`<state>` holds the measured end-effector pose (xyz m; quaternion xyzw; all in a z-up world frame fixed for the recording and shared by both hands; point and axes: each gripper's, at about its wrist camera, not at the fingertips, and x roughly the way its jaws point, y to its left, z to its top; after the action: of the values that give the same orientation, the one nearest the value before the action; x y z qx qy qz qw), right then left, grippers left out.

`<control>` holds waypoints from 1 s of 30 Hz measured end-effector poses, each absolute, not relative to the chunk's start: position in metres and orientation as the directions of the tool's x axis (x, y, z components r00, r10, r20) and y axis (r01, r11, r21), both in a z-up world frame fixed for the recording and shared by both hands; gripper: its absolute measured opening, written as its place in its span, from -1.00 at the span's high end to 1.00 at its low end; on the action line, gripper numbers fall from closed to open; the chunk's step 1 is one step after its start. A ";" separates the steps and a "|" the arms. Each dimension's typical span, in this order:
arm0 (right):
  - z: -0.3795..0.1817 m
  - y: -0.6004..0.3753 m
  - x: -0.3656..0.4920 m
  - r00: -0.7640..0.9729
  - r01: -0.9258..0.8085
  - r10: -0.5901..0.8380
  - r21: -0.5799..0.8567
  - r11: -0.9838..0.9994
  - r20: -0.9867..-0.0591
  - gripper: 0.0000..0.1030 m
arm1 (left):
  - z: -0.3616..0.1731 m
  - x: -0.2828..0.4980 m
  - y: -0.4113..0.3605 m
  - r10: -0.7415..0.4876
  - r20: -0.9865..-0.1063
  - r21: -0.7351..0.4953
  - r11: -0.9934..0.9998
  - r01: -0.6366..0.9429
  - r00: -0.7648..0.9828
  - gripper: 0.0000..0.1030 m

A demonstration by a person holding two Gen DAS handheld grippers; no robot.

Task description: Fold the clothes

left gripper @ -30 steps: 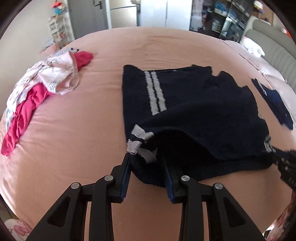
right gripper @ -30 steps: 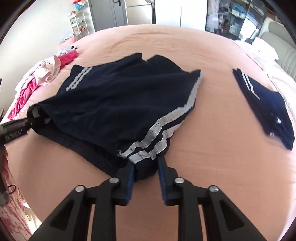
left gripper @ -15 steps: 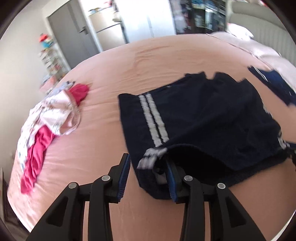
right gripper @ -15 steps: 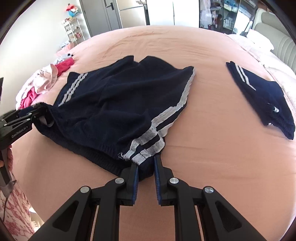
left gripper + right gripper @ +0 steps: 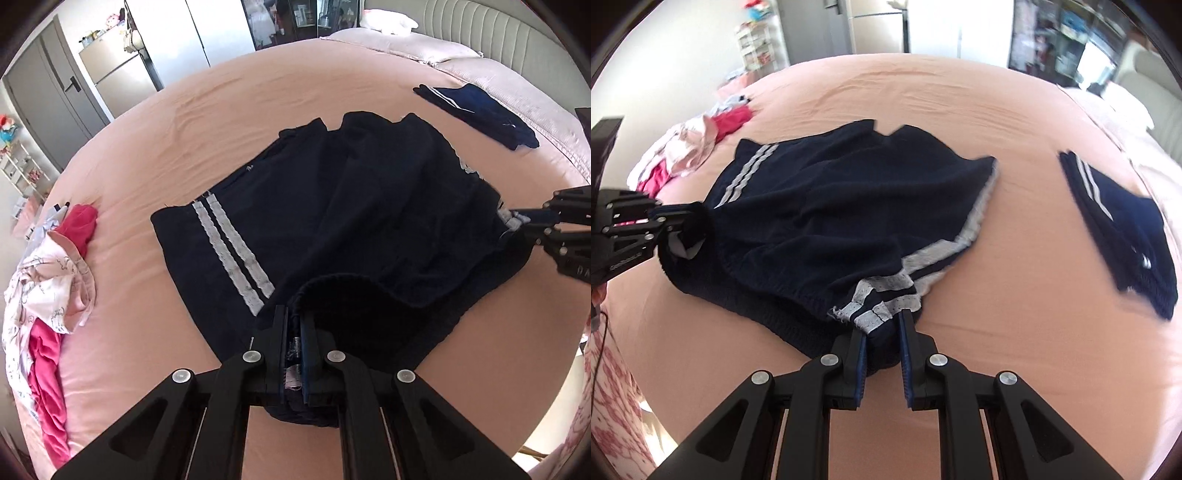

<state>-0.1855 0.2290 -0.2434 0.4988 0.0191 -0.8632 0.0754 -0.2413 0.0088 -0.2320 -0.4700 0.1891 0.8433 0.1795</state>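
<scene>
Both grippers pinch the waistband of the navy shorts on the pink bed.

The left gripper has its jaws pressed together on the near left corner of the waistband, a small grey label caught between the pads. The right gripper is clamped on the near right corner, just under the two white lace stripes, with bunched navy cloth filling the narrow gap between its jaws. The shorts lie spread across the middle of the sheet, legs pointing to the far side. A folded navy garment lies well apart on the right. A heap of pink and red clothes sits at the left edge.
</scene>
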 end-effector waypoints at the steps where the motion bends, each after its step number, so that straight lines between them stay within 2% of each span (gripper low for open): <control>1: -0.246 0.226 -0.188 -0.475 0.152 -0.108 0.040 -0.988 -0.873 0.75 | -0.228 -0.239 0.008 0.118 -0.852 0.152 -0.876 -0.457 -0.509 0.92; 3: -0.249 0.224 -0.187 -0.452 0.143 -0.092 0.030 -0.989 -0.887 0.80 | -0.211 -0.229 0.003 0.095 -0.821 0.168 -0.902 -0.397 -0.563 0.92; 6: -0.227 0.226 -0.175 -0.473 0.130 -0.081 0.021 -0.991 -0.877 0.81 | -0.170 -0.206 -0.014 0.119 -0.748 0.117 -0.945 -0.306 -0.653 0.92; 9: -0.212 0.225 -0.168 -0.500 0.117 -0.076 0.019 -0.993 -0.863 0.81 | -0.162 -0.187 -0.033 0.123 -0.750 0.054 -0.968 -0.245 -0.650 0.92; 13: -0.224 0.219 -0.170 -0.477 0.110 -0.068 0.017 -0.994 -0.876 0.81 | -0.202 -0.179 -0.038 0.114 -0.838 0.024 -0.969 -0.245 -0.533 0.88; 16: -0.243 0.211 -0.170 -0.452 0.116 -0.066 0.015 -0.993 -0.889 0.80 | -0.233 -0.183 -0.042 0.146 -0.887 -0.057 -0.976 -0.210 -0.438 0.87; 21: -0.257 0.212 -0.168 -0.449 0.102 -0.061 0.017 -0.995 -0.891 0.81 | -0.261 -0.185 -0.041 0.080 -0.902 -0.025 -0.991 -0.134 -0.423 0.83; 25: -0.256 0.232 -0.171 -0.450 0.030 -0.143 0.145 -0.989 -0.881 0.81 | -0.266 -0.179 -0.034 0.086 -0.890 -0.028 -0.991 -0.134 -0.448 0.81; 28: -0.250 0.258 -0.163 -0.488 -0.053 -0.286 0.356 -0.933 -0.824 0.81 | -0.267 -0.173 -0.025 0.083 -0.882 -0.023 -0.991 -0.135 -0.465 0.79; 30: -0.250 0.276 -0.156 -0.520 -0.122 -0.360 0.484 -0.866 -0.775 0.81 | -0.268 -0.169 -0.020 0.083 -0.876 -0.019 -0.990 -0.137 -0.475 0.67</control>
<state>-0.1557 0.2761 -0.2500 0.4848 -0.2485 -0.8356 0.0709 -0.1692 -0.0197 -0.2678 -0.5084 0.0268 0.8583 0.0640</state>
